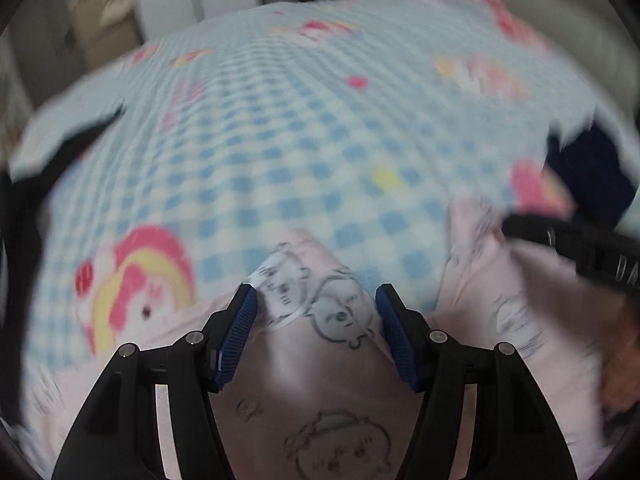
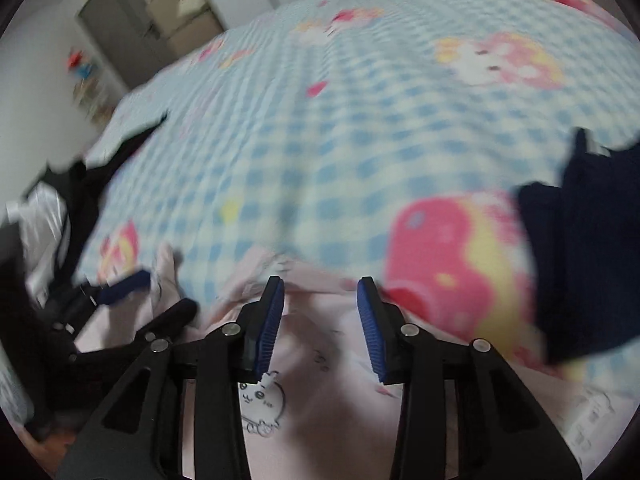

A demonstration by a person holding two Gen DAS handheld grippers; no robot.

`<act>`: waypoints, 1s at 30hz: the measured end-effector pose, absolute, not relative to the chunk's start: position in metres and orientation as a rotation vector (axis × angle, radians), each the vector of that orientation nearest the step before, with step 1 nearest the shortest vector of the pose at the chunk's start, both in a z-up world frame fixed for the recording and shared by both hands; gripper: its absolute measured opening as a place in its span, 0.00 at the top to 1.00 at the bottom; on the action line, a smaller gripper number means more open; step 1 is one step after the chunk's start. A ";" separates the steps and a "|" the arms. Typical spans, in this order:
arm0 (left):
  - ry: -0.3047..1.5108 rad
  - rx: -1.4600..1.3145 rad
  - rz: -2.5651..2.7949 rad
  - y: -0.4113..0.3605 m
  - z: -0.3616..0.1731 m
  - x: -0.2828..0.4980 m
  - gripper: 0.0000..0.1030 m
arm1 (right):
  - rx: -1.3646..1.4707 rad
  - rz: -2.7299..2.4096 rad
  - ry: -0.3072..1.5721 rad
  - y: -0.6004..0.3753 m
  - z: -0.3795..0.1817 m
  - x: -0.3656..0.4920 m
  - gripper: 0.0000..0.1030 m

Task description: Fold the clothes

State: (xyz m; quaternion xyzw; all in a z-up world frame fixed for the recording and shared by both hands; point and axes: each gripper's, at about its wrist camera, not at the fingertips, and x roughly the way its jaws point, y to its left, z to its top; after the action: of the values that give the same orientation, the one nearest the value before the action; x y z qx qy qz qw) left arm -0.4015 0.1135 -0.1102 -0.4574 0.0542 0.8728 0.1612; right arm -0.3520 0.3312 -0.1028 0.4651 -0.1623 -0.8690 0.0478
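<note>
A pale pink garment printed with outlined cartoon animals [image 1: 320, 360] lies at the near edge of a bed under a blue-and-white checked blanket with pink cartoon figures [image 1: 304, 152]. The left tongs [image 1: 316, 300] gape wide over a raised fold of it, pads apart from the cloth. The right tongs [image 2: 320, 292] stand partly open above the pink fabric, gripping nothing; dark navy clothing [image 2: 588, 248] lies to the right.

Both views motion-blurred. Pink garment [image 1: 320, 360] runs off near edge. Dark navy clothing [image 2: 588, 248] cut by right edge, type unclear. Far-left shelf items [image 2: 86, 80] too smeared to identify.
</note>
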 end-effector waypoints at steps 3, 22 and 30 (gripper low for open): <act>0.186 -1.267 2.444 0.114 -0.088 -0.370 0.36 | 1.476 -2.564 -0.430 0.326 -0.083 -0.328 0.58; -0.118 -1.340 2.623 -0.025 -0.084 -0.141 0.35 | 1.360 -2.858 -0.256 0.287 -0.059 -0.070 0.55; -0.116 -1.473 2.717 -0.052 -0.119 -0.093 0.31 | 1.557 -2.771 0.008 0.241 -0.105 -0.051 0.56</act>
State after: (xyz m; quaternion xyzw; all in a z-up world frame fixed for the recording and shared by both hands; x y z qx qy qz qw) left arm -0.0929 -0.0523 -0.1192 -0.4760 -0.0376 0.8783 0.0246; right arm -0.0515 0.2411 -0.1048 0.4898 0.0025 -0.8716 -0.0184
